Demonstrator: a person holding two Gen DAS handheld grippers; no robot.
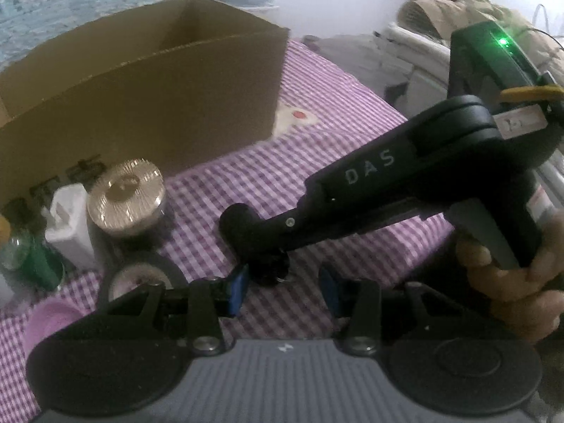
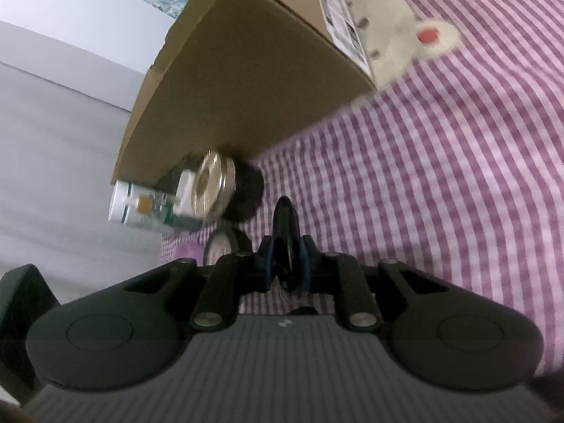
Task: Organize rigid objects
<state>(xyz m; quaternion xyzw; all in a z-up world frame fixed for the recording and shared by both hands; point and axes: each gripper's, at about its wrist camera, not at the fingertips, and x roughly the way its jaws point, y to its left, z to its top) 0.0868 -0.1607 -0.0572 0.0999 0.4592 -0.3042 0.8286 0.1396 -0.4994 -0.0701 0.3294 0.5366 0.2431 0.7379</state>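
My left gripper (image 1: 283,290) is open and empty, low over the purple checked cloth (image 1: 317,162). My right gripper (image 2: 286,264) is shut on a small black object (image 2: 284,227) held edge-on between its blue pads. In the left wrist view the right gripper (image 1: 268,271) reaches in from the right, its tips just ahead of my left fingers, with the black object (image 1: 269,275) at its tips. An open cardboard box (image 1: 148,95) stands behind; it also shows in the right wrist view (image 2: 246,81). A gold-lidded jar (image 1: 127,197) stands beside the box.
Left of the jar stand a white container (image 1: 68,225) and a green bottle (image 1: 38,264). A roll of black tape (image 1: 141,278) and a pink object (image 1: 49,320) lie nearer. A white plush patch (image 2: 398,31) lies by the box. Clutter sits beyond the cloth at right.
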